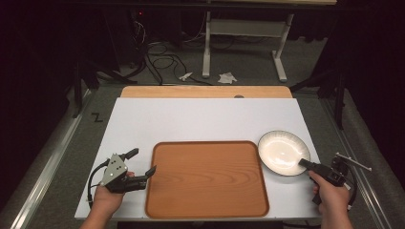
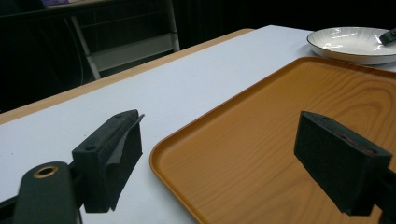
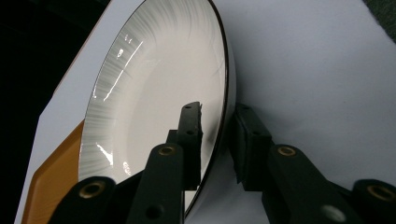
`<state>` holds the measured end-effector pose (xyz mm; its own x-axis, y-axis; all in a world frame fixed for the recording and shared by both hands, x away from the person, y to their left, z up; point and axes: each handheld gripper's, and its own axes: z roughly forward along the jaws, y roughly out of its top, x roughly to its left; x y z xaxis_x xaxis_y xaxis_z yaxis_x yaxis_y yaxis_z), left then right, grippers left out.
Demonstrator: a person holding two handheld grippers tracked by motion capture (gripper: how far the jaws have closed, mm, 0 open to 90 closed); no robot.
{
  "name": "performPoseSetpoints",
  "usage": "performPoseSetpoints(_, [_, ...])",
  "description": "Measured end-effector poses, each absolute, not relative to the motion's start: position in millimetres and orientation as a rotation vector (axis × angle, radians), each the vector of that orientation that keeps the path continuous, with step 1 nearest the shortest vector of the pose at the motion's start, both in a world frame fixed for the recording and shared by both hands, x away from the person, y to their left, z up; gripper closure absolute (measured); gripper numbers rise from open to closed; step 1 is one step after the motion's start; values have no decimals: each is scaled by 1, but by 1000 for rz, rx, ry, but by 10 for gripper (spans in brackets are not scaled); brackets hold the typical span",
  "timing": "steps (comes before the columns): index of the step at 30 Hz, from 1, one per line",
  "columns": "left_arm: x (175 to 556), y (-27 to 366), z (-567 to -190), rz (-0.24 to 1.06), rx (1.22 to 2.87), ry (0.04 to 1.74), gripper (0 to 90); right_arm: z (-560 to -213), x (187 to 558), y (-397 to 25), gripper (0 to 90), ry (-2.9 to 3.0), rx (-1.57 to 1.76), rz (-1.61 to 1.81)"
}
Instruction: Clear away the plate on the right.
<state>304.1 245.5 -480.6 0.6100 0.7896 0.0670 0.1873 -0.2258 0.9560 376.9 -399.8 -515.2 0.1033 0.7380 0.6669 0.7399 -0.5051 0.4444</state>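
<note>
A white plate (image 1: 282, 151) with a dark rim lies on the white table top (image 1: 191, 119), just right of an empty orange wooden tray (image 1: 205, 179). My right gripper (image 1: 303, 163) reaches the plate's near right edge. In the right gripper view its jaws (image 3: 217, 109) straddle the plate's (image 3: 154, 93) rim, one inside the bowl and one outside, with a thin gap still showing on the outer side. My left gripper (image 1: 144, 160) is held open by the tray's left edge. In the left gripper view it (image 2: 219, 126) has nothing between its jaws, over the tray's (image 2: 280, 93) corner.
A bare wooden strip (image 1: 205, 91) runs along the table's far edge. Beyond it, on the floor, stand a white desk frame (image 1: 206, 43) and loose cables (image 1: 162, 59). The plate (image 2: 350, 42) sits close to the table's right edge.
</note>
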Motion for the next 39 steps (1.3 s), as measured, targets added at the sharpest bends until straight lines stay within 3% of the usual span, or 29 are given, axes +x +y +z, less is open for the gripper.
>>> performPoseSetpoints(17, [302,249,-480,694,1739,810,159,-514,380,-401,847,-1428,-2369,-1425])
performPoseSetpoints(39, [301,250,-480,696,1730,811,159,-499,373,-407,845,-1486,-2382,-1521])
